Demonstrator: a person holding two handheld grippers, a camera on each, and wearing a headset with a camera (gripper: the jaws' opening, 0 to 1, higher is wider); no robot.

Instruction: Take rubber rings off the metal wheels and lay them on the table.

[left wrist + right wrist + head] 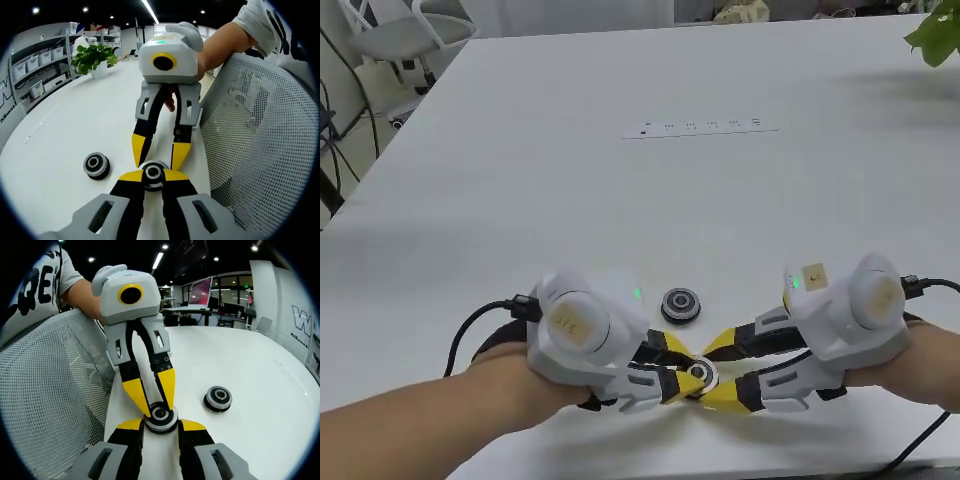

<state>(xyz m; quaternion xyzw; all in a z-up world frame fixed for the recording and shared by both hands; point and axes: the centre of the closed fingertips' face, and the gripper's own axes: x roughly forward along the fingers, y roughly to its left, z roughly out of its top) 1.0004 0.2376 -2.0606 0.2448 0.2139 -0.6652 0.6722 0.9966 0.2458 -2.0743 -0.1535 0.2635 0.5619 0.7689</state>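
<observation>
Two-sided hold: left gripper and right gripper are both clenching one metal wheel; second wheel is lying nearby on table.

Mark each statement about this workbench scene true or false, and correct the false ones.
1. The left hand-held gripper and the right hand-held gripper clamp the same wheel. True.
2. The second wheel is stacked on the clamped one. False: it lies apart from it on the table.
3. A green plant stands on the table. True.
4. The clamped wheel is at the table's far edge. False: it is at the near edge.
</observation>
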